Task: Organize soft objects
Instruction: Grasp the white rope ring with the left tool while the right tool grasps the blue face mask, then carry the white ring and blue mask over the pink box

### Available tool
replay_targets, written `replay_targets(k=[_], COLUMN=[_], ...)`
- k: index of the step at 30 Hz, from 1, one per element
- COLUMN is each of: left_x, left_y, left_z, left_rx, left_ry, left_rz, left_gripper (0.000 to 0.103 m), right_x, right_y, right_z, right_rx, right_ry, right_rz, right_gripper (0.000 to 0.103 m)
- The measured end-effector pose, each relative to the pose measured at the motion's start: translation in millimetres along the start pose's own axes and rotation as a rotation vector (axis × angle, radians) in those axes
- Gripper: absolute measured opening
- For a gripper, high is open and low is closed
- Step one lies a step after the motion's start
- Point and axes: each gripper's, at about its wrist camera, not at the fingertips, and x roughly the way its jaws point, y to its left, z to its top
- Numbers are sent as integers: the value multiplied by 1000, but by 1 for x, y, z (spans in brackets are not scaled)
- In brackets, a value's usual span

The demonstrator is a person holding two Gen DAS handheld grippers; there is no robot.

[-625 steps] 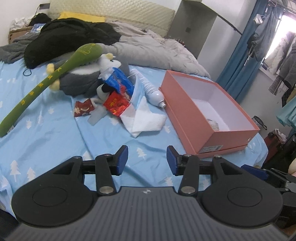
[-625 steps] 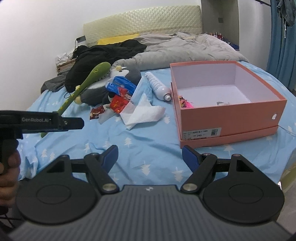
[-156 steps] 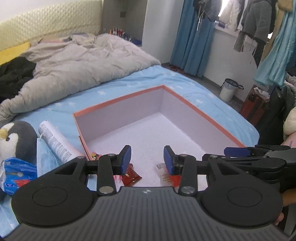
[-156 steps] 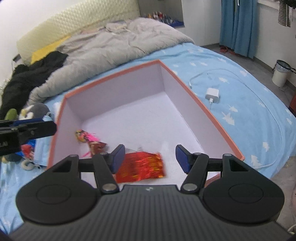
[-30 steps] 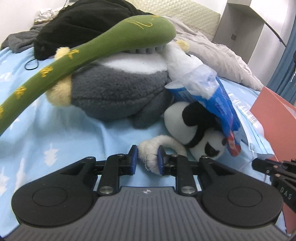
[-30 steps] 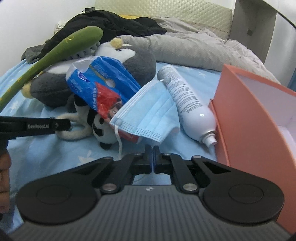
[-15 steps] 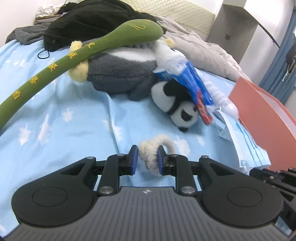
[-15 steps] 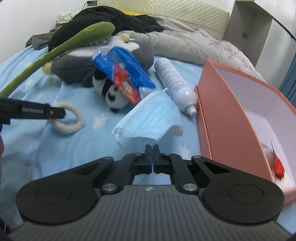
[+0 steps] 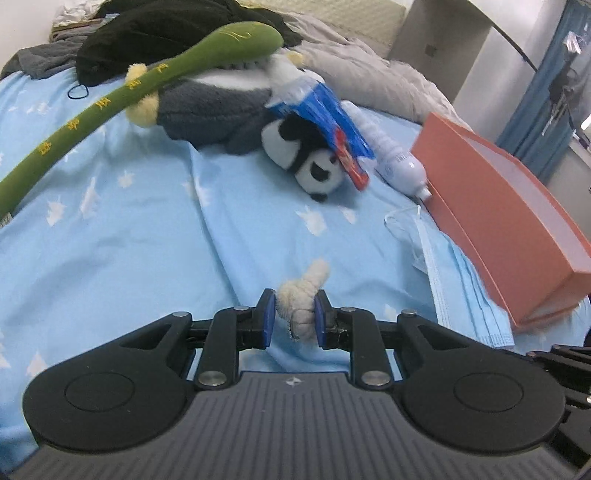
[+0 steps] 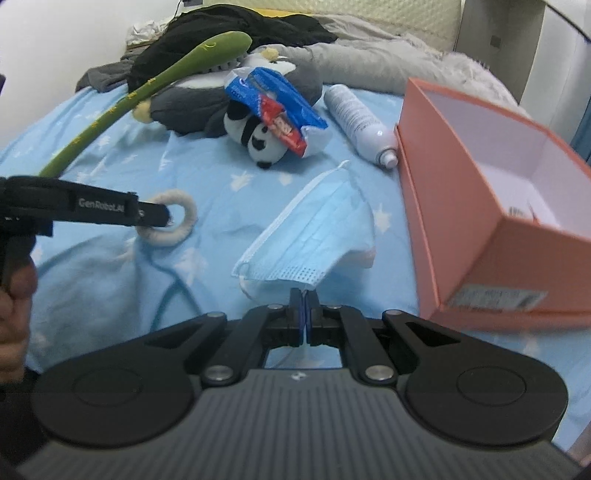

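Note:
My left gripper (image 9: 294, 314) is shut on a cream fuzzy ring (image 9: 301, 295), held above the blue sheet; the ring also shows in the right wrist view (image 10: 173, 221), pinched by the left gripper (image 10: 162, 216). My right gripper (image 10: 304, 314) is shut on the ear loop of a blue face mask (image 10: 314, 229), which trails toward the pink box (image 10: 498, 206). The mask also shows in the left wrist view (image 9: 454, 280) beside the box (image 9: 509, 221). A small panda plush (image 10: 255, 136) lies further back under a blue snack bag (image 10: 273, 96).
A grey penguin plush (image 9: 214, 103) and a long green plush (image 9: 110, 107) lie at the back left. A white bottle (image 10: 354, 118) lies by the box's far corner. Black clothes (image 10: 240, 26) and a grey duvet (image 10: 369, 62) cover the head of the bed.
Both grippers have pulled back from the toy pile. The left carries the ring away from the panda, the right drags the mask along toward the near end of the box.

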Motion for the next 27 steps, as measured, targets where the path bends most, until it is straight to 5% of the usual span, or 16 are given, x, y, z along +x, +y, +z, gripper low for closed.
replay_targets(k=[5, 7, 8, 9, 19, 27], left_x=[0, 1, 2, 3, 5, 5], left_y=[-5, -6, -7, -8, -11, -9], left_z=[-5, -4, -2, -1, -1, -2], left_rx=[17, 20, 20, 21, 34, 30], left_ry=[20, 23, 21, 21, 20, 13], left_rz=[9, 15, 12, 10, 10, 16], left_gripper=[26, 26, 26, 26, 26, 26], right_x=[-7, -12, -14, -17, -36, 11], right_y=[-9, -14, -15, -17, -28, -29], right_z=[-6, -5, -4, -3, 2, 11], right_rx=[104, 136, 149, 160, 244, 216], right_ry=[7, -4, -9, -18, -94, -75], right_rz=[50, 52, 55, 63, 74, 7], right_gripper=[10, 29, 51, 63, 62, 62])
